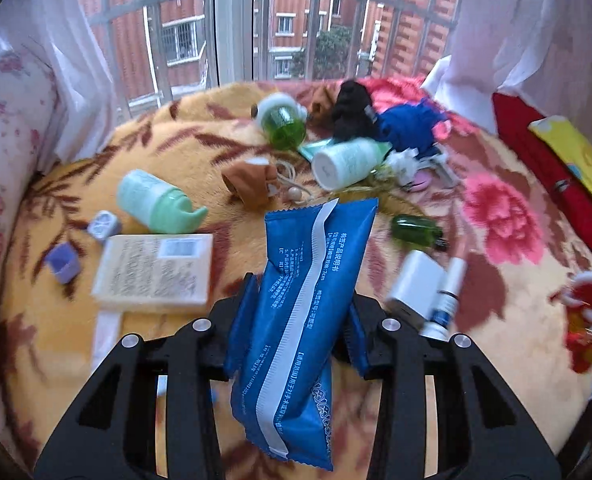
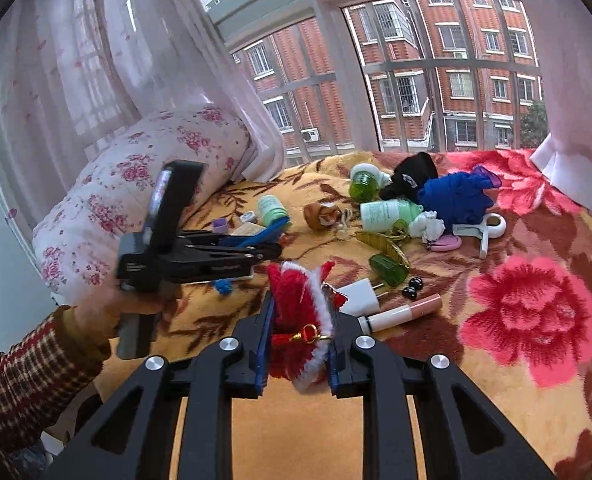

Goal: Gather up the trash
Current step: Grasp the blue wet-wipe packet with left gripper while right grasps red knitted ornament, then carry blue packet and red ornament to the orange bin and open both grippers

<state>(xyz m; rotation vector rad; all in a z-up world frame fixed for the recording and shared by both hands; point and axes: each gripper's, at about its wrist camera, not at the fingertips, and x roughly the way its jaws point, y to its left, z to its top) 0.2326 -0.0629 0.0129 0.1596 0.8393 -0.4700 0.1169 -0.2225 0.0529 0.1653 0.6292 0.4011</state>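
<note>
Holding a blue wrapper [image 1: 296, 312], your left gripper [image 1: 299, 320] shows it clamped between its pads in the left wrist view, the packet's long axis running from 6 o'clock up to 12 o'clock along the fingers and sticking out past both ends of them. Beyond it, loose things lie on the bed's floral blanket [image 1: 495, 216]: a cream box [image 1: 156, 268] at 9 o'clock just beside the wrapper, a mint pump bottle [image 1: 156, 202] at 10 o'clock, a white bottle [image 1: 347, 162] at 12 o'clock, a small green bottle [image 1: 415, 230] at 1 o'clock, and a white plug [image 1: 413, 286] at 3 o'clock. No bin is in view here.

In the right wrist view, your right gripper [image 2: 297, 340] is closed tight on a red and white tufted ornament [image 2: 299, 312], which bulges up and out of the jaws. Your left hand [image 2: 108, 312], in a checked sleeve [image 2: 28, 376], carries its gripper at 9 o'clock, well apart from the right one. A pink lip tube [image 2: 403, 312] lies at 3 o'clock just beside the right fingers. Both grippers look full, so you likely need somewhere to drop these before picking more; I cannot tell where that is. A barred window [image 2: 435, 80], sheer curtains [image 2: 116, 60] and a flowered pillow [image 2: 144, 184] close the far side.
</note>
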